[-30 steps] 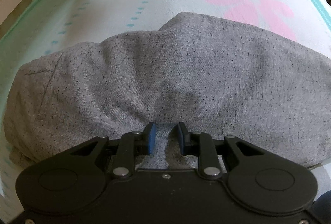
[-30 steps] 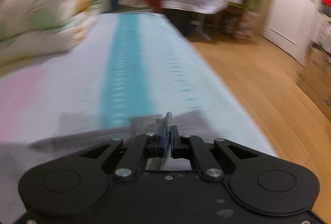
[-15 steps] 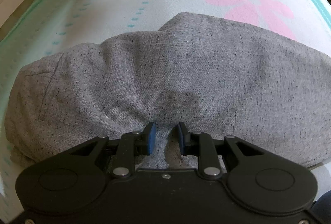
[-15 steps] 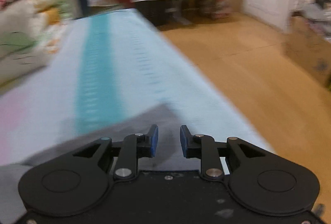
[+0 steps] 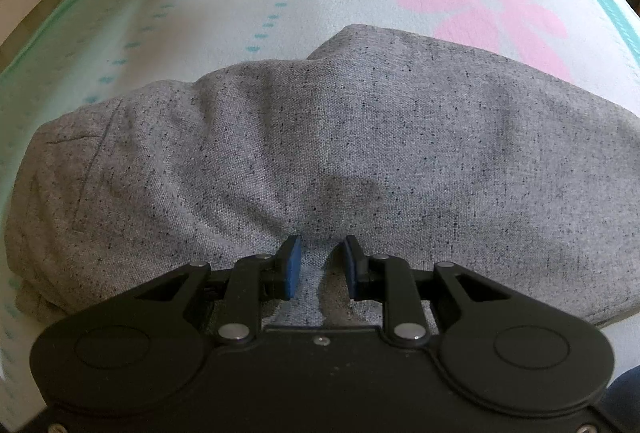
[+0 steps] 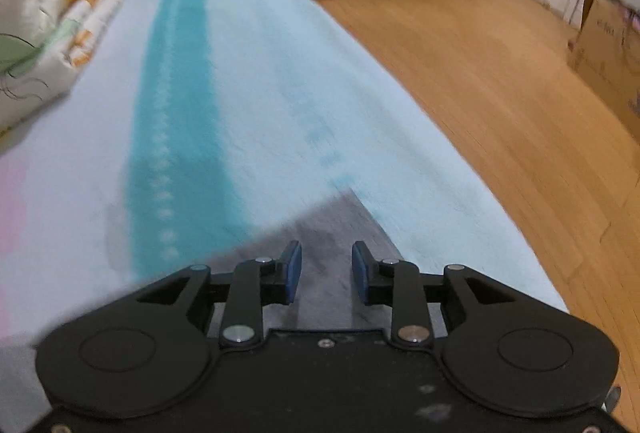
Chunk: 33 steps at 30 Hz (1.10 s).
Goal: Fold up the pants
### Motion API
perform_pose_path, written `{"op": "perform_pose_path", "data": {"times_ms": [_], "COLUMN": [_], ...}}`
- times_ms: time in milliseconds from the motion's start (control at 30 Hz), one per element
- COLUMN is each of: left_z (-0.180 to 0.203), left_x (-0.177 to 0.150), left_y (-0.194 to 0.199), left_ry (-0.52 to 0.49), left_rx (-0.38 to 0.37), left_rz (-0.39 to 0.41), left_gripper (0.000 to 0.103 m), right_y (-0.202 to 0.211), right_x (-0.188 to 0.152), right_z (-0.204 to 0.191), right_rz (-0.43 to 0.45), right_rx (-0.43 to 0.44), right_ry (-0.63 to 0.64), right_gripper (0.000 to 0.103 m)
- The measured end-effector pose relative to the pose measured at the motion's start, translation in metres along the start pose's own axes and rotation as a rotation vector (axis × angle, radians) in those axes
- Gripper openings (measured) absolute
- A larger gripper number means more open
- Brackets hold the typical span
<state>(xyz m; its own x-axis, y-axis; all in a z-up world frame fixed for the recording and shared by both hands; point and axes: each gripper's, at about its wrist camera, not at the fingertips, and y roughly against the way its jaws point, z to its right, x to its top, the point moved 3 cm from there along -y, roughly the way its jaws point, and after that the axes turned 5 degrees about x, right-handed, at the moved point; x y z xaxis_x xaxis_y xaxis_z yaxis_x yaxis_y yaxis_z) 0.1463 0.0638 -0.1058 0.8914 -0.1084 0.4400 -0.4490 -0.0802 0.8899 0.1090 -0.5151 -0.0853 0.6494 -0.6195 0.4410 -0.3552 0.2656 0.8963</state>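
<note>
We find the pants (image 5: 320, 153) lying on the bed (image 5: 200, 13) as a broad grey bundle, already doubled over itself, its far edge reaching the pink flower print and one end running to the bed's right-hand edge, where a grey corner (image 6: 340, 221) shows in the right wrist view. The left tool (image 5: 320, 265) sits low at the near edge of the cloth, fingers narrowly parted, with a small ridge of fabric rising between the blue pads; we judge this a loose straddle, not a grip — the pads are not closed on it. The right tool (image 6: 326, 271) hangs over the grey corner with fingers apart and nothing held. We judge both are placed at opposite ends of the near edge to take the next fold. Around it: a folded quilt (image 6: 48, 13) at the head of the bed, well apart from the pants; wooden floor (image 6: 500, 93) and a cardboard box (image 6: 604, 45) beyond the right-hand edge. Nothing obstructs the cloth — the bed's edge is the only close limit.
</note>
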Motion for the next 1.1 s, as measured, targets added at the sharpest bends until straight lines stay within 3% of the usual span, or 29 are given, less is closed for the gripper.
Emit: {"op": "perform_pose_path", "data": {"times_ms": [233, 467, 600, 667, 800, 833, 867, 900, 1000, 1100], "left_z": [0.002, 0.0, 0.001, 0.0, 0.001, 0.001, -0.001, -0.002, -0.006, -0.001], "left_x": [0.002, 0.001, 0.001, 0.001, 0.001, 0.001, 0.001, 0.001, 0.004, 0.013], "left_y": [-0.001, -0.001, -0.001, -0.001, -0.001, -0.001, 0.0, 0.002, 0.009, 0.03], "left_ry": [0.003, 0.003, -0.002, -0.002, -0.001, -0.001, 0.005, 0.017, 0.038, 0.021], "left_rx": [0.003, 0.0, 0.005, 0.004, 0.003, 0.001, -0.003, -0.011, -0.05, -0.056], "left_rz": [-0.008, -0.007, -0.004, -0.005, -0.004, -0.001, 0.0, 0.001, 0.004, 0.075], "left_gripper": [0.032, 0.032, 0.032, 0.032, 0.032, 0.032, 0.032, 0.032, 0.032, 0.032], "right_y": [0.009, 0.011, -0.002, -0.015, -0.029, -0.03, -0.03, -0.028, -0.018, 0.005], "right_x": [-0.021, 0.005, 0.013, 0.014, 0.008, 0.005, 0.002, 0.0, -0.004, 0.001], "right_z": [0.024, 0.018, 0.007, 0.005, 0.009, 0.009, 0.008, 0.007, 0.004, -0.002], "right_rz": [-0.086, 0.012, 0.017, -0.008, -0.088, -0.1, -0.103, -0.095, -0.055, 0.063], "right_rx": [0.049, 0.081, 0.024, -0.002, 0.036, 0.034, 0.025, 0.022, 0.053, 0.069], "right_ry": [0.022, -0.032, 0.019, 0.047, 0.042, 0.052, 0.075, 0.095, 0.124, 0.16], "right_gripper": [0.03, 0.035, 0.036, 0.037, 0.036, 0.032, 0.013, 0.008, 0.007, 0.007]}}
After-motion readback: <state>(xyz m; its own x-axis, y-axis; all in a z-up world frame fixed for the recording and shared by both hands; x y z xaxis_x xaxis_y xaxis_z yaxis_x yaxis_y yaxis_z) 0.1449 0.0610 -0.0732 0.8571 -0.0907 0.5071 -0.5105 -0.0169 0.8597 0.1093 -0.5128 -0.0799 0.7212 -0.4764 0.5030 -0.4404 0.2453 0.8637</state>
